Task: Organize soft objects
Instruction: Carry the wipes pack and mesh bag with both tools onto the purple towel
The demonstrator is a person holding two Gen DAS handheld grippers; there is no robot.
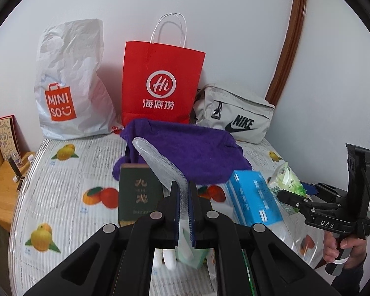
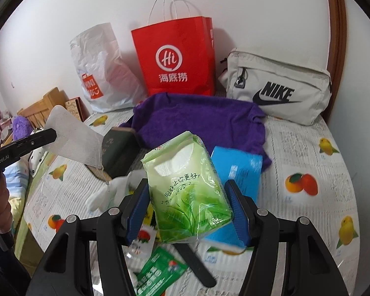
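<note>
My left gripper (image 1: 184, 192) is shut on a thin white mesh cloth (image 1: 157, 162) and holds it above the table; the cloth also shows in the right wrist view (image 2: 71, 135). My right gripper (image 2: 187, 197) is shut on a green tissue pack (image 2: 187, 187), lifted above the table; the pack also shows at the right of the left wrist view (image 1: 287, 181). A purple towel (image 1: 192, 153) lies at the middle back of the table and also shows in the right wrist view (image 2: 199, 120).
A white Miniso bag (image 1: 69, 86), a red paper bag (image 1: 162, 81) and a grey Nike pouch (image 1: 234, 116) stand against the wall. A dark green book (image 1: 137, 194), a blue box (image 1: 254, 197), a white glove (image 2: 106, 192) and a green packet (image 2: 157, 273) lie on the fruit-print tablecloth (image 1: 69, 172).
</note>
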